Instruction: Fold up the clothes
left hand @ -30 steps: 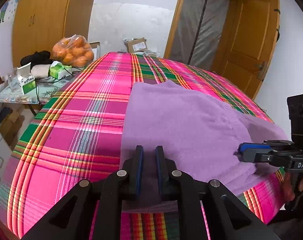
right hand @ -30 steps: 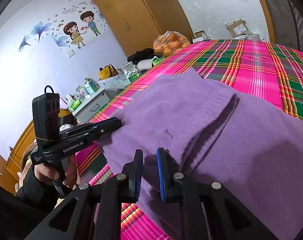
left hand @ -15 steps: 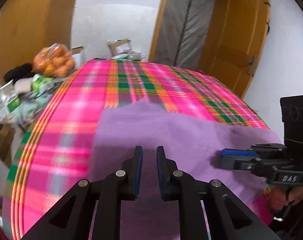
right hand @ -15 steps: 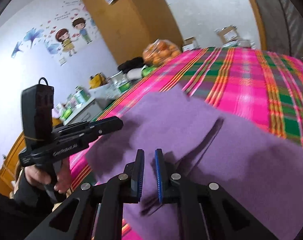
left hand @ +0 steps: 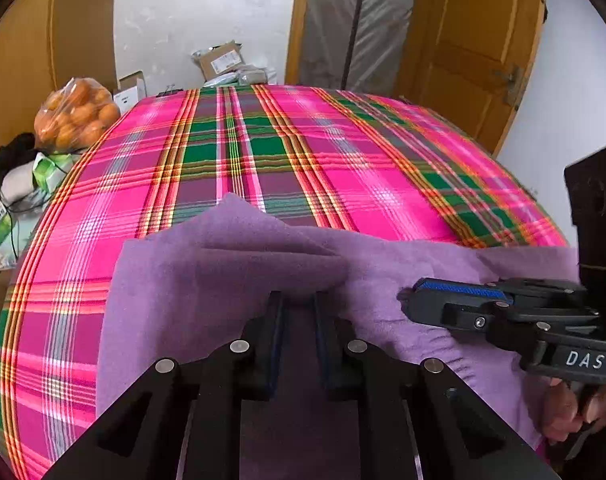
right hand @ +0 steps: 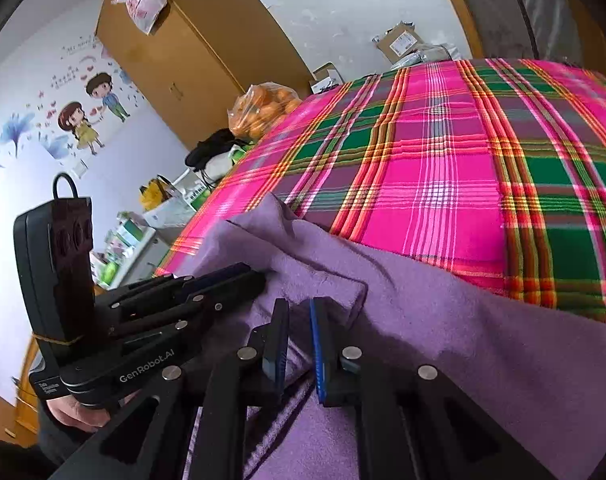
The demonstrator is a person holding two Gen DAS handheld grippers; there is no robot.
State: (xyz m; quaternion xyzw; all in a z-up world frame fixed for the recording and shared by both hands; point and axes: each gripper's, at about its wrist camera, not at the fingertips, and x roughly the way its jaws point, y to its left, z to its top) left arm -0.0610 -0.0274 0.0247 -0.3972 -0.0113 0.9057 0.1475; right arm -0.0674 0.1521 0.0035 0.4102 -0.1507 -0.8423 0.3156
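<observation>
The left wrist view looks low and close along its own tool [left hand: 297, 312] across the bed [left hand: 263, 152] toward the far door [left hand: 475, 40]. The right wrist view, equally close, faces the bed and the wardrobe [right hand: 191, 52] wall. Both share the purple garment [left hand: 223, 280], the plaid cover, probably the same orange bag [right hand: 263, 112].

The purple garment [left hand: 231, 280] is running off the lower edge of the left wrist view, its near hem lying hidden beneath the left tool [left hand: 297, 312]. Fabric is filling the gap between that tool's fingers, so whether they are pinching it cannot be told. In the right wrist view, the garment is being cut off below and right of the right tool [right hand: 297, 320]. The hand [right hand: 79, 410] under the left tool is showing only partly.
</observation>
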